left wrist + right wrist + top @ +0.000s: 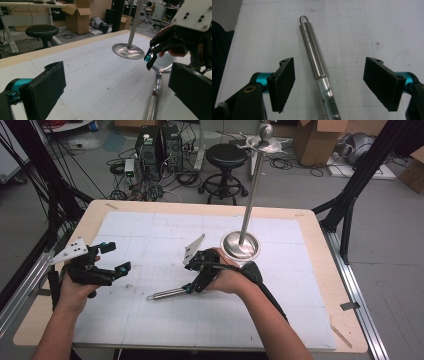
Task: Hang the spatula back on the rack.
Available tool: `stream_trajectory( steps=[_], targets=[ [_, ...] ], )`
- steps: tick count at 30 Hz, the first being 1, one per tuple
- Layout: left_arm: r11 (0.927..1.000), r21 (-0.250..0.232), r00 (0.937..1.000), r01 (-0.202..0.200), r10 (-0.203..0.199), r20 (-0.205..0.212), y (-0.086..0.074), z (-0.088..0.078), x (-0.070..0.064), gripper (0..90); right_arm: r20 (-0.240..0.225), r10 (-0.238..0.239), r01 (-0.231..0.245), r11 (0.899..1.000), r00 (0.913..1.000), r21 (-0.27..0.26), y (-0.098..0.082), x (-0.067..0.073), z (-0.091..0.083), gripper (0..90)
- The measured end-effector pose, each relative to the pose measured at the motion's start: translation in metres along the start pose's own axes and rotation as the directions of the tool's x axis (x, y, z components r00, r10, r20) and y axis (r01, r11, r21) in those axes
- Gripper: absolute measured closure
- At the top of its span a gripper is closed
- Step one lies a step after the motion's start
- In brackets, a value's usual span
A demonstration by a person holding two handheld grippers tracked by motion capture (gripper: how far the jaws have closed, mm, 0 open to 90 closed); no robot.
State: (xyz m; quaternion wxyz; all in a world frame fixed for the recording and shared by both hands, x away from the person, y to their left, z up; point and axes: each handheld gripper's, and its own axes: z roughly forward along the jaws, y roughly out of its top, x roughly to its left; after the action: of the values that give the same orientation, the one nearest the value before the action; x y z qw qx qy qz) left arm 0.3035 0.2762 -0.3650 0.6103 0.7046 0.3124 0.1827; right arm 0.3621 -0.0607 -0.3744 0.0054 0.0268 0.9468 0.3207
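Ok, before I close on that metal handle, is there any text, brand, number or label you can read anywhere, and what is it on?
Utensil handle: a short engraved mark runs along the steel near the hanging loop, too small and blurred to read.
Cardboard boxes: no readable print.
White table mat: only a grid of lines, no words or numbers.
Right gripper, left gripper: no markings can be read.
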Motion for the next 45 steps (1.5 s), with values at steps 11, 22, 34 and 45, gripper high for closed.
stream_trajectory(
  steps=[11,22,34,45],
  targets=[
    [0.9999,0.01,1.0,-0.006,0.006,-0.003,-0.001,0.001,0.0,1.7,-0.043,-0.022,0.029,0.985,0.9988,0.167,0.0,0.001,0.041,34.6],
    [0.9997,0.02,0.9999,-0.012,0.012,-0.009,-0.001,0.003,0.0,1.7,-0.037,-0.023,0.033,0.959,0.999,0.28,0.002,0.001,0.055,51.2],
    [0.9997,0.022,0.9999,-0.009,0.01,-0.008,-0.001,0.003,0.0,1.7,-0.007,-0.028,0.029,0.958,0.9996,0.285,0.004,0.004,0.054,66.8],
    [0.9999,0.013,0.9999,-0.002,0.002,-0.013,-0.001,0.001,0.002,1.7,0.008,-0.04,0.036,0.964,0.9992,0.262,0.008,0.007,0.042,67.9]
  ],
)
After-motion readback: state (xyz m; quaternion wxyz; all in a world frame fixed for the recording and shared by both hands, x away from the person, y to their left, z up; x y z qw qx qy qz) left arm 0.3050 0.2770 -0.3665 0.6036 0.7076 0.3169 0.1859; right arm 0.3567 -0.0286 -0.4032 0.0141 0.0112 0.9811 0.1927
